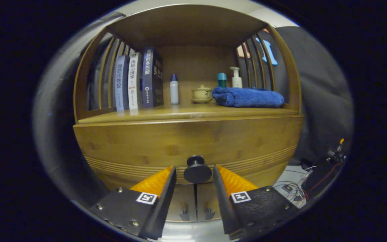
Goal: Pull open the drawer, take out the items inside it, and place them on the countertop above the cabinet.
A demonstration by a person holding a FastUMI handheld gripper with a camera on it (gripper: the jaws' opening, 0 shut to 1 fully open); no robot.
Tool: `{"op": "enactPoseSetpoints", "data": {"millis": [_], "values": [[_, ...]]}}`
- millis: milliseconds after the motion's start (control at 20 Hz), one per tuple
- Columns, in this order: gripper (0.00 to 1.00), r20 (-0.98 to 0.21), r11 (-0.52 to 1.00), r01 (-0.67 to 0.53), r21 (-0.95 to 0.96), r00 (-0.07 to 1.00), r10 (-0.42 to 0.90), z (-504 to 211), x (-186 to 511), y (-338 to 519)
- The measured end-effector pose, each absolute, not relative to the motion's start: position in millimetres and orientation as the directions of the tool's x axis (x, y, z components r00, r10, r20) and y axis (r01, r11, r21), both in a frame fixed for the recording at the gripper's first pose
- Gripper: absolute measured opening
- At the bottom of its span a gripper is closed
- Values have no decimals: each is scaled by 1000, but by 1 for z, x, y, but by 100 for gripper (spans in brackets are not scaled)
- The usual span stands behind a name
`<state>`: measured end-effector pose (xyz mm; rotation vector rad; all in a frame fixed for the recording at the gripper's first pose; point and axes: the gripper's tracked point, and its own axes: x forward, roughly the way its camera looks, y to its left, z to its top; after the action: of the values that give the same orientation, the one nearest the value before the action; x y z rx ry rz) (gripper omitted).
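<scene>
The gripper (195,171) ends in two wedge-shaped fingers (156,183) with ribbed inner faces, spread apart. Behind each sits a textured black plate (264,203) fixed with small silver screws, each carrying one square black-and-white marker (146,198) near its front edge.

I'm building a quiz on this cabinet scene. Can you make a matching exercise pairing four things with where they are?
Things:
1. drawer knob
2. blue towel
3. books
4. lidded cup

Places:
A. upright beside the countertop's slatted side
B. between the open gripper fingers
C. just beside the towel, on a saucer
D. lying in front of the pump bottle

Pairs: 1-B, 2-D, 3-A, 4-C
</scene>
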<state>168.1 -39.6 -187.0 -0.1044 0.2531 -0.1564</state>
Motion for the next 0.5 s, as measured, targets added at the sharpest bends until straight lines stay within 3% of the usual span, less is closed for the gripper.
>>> {"op": "enactPoseSetpoints", "data": {"millis": [200,350,500], "values": [[42,-171,981,144,-131,971,-166,-183,175,-41],[41,-114,980,157,-125,979,-171,-179,175,-41],[41,-139,981,136,-136,978,-154,-185,177,-42]]}}
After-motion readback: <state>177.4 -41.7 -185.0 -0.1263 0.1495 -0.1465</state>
